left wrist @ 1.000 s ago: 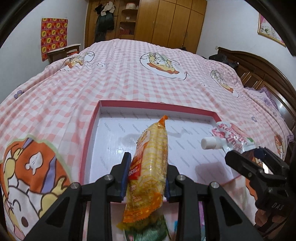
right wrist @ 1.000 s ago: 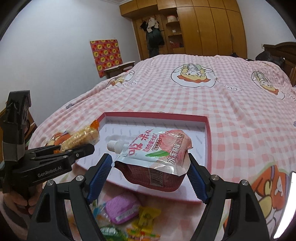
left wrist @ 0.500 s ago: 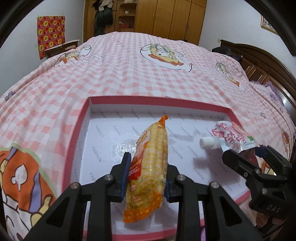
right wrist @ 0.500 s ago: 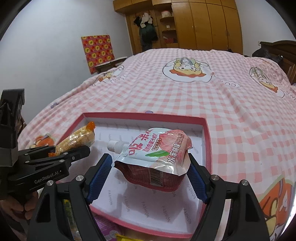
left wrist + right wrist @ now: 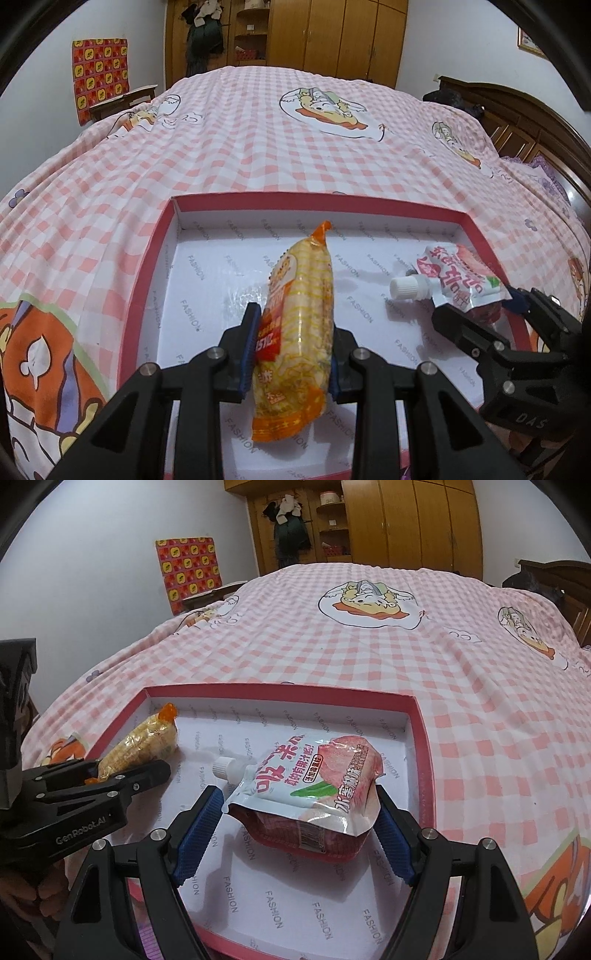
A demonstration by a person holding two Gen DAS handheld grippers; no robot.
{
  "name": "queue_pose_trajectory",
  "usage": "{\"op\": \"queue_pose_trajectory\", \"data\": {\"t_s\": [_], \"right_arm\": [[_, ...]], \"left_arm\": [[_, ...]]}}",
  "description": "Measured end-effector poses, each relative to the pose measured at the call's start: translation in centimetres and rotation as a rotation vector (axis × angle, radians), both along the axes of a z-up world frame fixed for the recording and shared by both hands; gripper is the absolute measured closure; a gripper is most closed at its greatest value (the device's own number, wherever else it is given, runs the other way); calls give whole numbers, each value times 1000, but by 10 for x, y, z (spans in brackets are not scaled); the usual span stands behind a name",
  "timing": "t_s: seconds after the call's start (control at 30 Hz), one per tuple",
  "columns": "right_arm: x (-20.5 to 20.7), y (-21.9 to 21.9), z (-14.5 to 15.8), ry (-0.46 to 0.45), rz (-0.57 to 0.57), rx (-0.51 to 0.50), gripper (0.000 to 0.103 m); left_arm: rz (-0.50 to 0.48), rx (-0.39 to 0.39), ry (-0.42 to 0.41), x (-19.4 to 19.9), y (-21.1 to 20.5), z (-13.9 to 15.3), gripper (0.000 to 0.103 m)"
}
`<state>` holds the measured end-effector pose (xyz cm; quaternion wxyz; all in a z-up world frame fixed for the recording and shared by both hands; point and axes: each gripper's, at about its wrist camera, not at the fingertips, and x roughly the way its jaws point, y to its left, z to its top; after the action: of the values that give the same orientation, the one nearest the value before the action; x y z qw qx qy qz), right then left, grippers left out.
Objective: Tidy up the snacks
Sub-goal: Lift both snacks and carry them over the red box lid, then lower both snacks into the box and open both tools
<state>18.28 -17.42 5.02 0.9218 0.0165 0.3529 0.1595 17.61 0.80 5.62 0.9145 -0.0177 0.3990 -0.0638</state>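
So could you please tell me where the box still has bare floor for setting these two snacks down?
The pink-rimmed box holds nothing lying on its floor: both snacks hang in grippers. Bare floor runs along the far wall, in the left corner beside the yellow snack pack, and between it and the peach drink pouch. The near edge is crowded by both grippers.

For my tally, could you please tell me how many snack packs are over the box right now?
2: a yellow pack in the left gripper and a peach pouch in the right gripper. More may be hidden below.
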Motion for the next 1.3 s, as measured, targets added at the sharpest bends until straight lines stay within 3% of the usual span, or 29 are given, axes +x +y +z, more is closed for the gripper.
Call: {"op": "queue_pose_trajectory", "data": {"t_s": [0.1,0.33,0.43,0.67,1.3], "right_arm": [[0,-1,0,-3,-1,6,22],[-4,-3,1,-22,-8,23,20],[-6,-6,4,-39,-19,29,14],[-10,-14,13,-53,-35,79,11],[-47,-18,34,-70,-18,98,11]], "left_arm": [[4,-3,2,-1,0,1,70],[-1,31,-21,-7,-3,8,47],[-18,41,-41,-14,-7,15,43],[-15,26,-43,-24,-6,24,41],[20,-11,-16,-62,8,32,41]]}}
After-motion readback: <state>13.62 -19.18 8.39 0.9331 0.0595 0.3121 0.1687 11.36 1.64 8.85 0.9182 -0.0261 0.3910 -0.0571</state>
